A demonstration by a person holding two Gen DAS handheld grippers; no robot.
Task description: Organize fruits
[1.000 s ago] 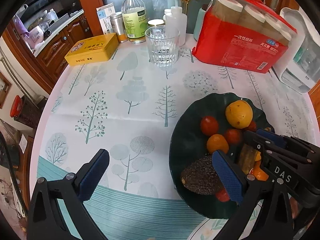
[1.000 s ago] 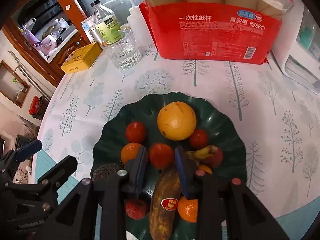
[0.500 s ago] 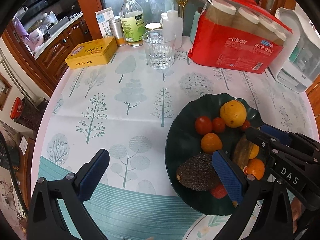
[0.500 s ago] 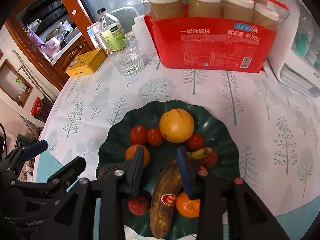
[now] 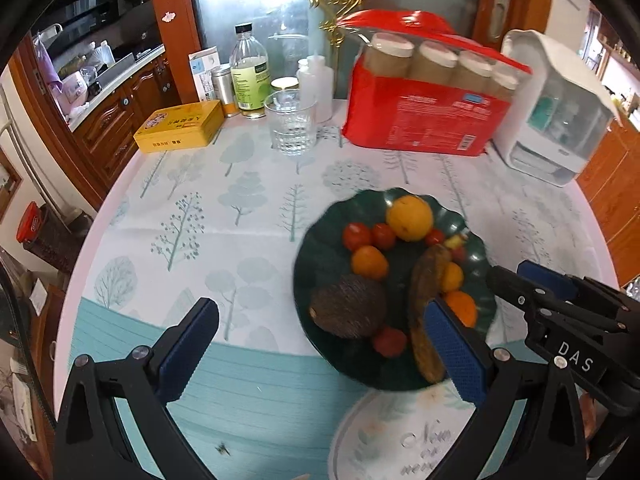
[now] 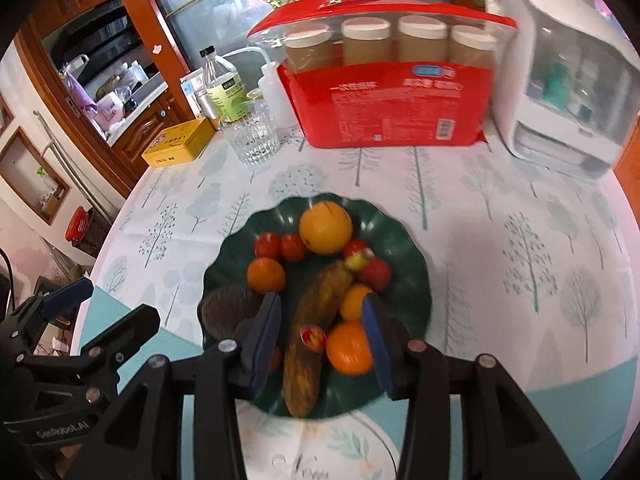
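The fruits sit together on a dark green plate [image 6: 416, 280] on the surface, near the front edge, over the tree-print cloth. An orange [image 6: 325, 228] lies at the far side, small tomatoes [image 6: 267, 245] and a tangerine [image 6: 265, 275] to its left, a browned banana [image 6: 316, 320] runs down the middle, and a rough dark avocado [image 5: 349, 311] rests at the near left rim.

The right hand-held gripper [image 6: 320, 342] hangs above the near part of the plate with its jaws parting; nothing is pressed between the pads, though the banana shows through the gap below. The left hand-held gripper [image 5: 316, 352] stands wide and empty over the bare cloth just left of the plate.

The likely trouble lies in how crowded the plate is. The round pieces touch one another, so a jaw coming down beside one could nudge its neighbour, and a tomato or tangerine could roll over the low scalloped rim and off the surface. The banana looks very ripe and soft; a firm squeeze could bruise or split it. The two tools are close together, so reaching in with both at once could make them knock. The plate may also slide on the cloth if pushed sideways. The glass [image 6: 251, 140] and bottle [image 6: 224, 88] at the back are well apart and in little danger.
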